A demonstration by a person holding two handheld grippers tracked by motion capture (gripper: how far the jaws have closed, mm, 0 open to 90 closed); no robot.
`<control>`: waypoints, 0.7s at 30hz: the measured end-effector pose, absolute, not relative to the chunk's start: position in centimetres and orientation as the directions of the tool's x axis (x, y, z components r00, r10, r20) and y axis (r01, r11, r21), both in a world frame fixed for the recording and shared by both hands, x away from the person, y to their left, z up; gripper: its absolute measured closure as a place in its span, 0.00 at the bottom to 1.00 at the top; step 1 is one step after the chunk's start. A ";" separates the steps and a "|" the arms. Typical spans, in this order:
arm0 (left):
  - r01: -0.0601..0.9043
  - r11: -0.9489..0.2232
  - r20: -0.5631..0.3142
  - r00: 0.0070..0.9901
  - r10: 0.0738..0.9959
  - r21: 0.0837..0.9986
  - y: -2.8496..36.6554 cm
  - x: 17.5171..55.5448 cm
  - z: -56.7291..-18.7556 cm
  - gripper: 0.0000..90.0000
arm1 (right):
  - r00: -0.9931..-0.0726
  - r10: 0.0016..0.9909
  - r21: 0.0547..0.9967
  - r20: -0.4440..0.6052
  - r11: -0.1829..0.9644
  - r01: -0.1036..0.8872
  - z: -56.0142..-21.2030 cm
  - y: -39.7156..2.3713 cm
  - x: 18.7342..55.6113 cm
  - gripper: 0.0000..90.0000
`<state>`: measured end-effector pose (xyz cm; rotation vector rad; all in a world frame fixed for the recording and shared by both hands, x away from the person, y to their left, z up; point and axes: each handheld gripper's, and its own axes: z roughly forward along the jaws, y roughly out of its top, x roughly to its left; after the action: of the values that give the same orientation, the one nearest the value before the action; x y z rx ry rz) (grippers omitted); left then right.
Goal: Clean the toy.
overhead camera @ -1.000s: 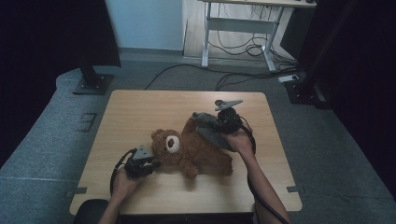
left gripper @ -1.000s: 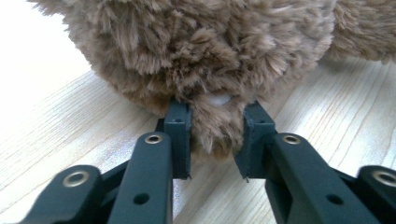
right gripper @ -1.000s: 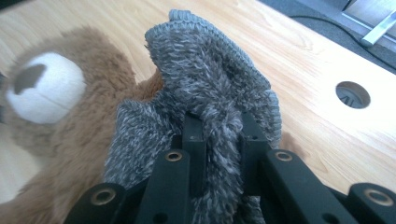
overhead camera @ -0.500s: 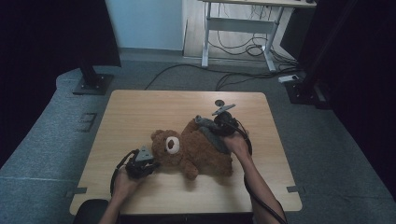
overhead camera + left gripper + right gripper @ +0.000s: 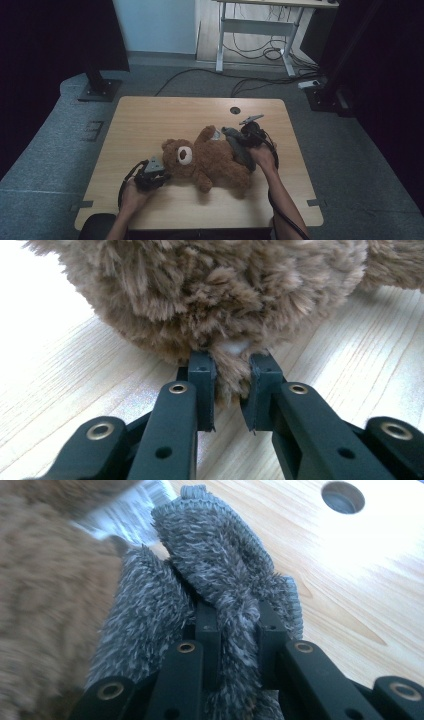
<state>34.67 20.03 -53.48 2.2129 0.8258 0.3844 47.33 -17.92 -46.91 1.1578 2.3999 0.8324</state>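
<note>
Wooden table [image 5: 150, 120], left fingers [image 5: 202, 385] pinching teddy bear [image 5: 210, 160] fur, right fingers [image 5: 207, 630] clamped on grey cloth [image 5: 220, 565].

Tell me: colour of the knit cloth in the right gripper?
Grey, fuzzy knit cloth; right gripper view shows it best.

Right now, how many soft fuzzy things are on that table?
2. A brown teddy bear lies in the middle of the table, and a grey knitted cloth rests against its right side. Anything under the bear would be hidden.
</note>
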 end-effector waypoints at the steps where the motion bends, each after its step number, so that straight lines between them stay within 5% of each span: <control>1: 0.443 -0.526 0.022 0.749 0.662 0.726 20.0 34.7 -53.5 0.85 | -0.602 0.797 0.639 -0.054 0.491 0.592 -47.0 -18.2 47.4 0.86; 12: 0.446 -0.533 0.023 0.751 0.660 0.719 20.0 34.7 -53.6 0.84 | -0.559 0.826 0.635 -0.067 0.468 0.615 -46.6 -20.7 47.1 0.86; 21: 0.449 -0.533 0.023 0.749 0.662 0.717 20.0 34.7 -53.7 0.84 | -0.563 0.824 0.705 -0.070 0.440 0.556 -42.4 -21.2 45.4 0.86</control>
<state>34.71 19.99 -53.65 2.2242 0.8290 0.3806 45.38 -21.20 -42.44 1.1673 2.2916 0.9001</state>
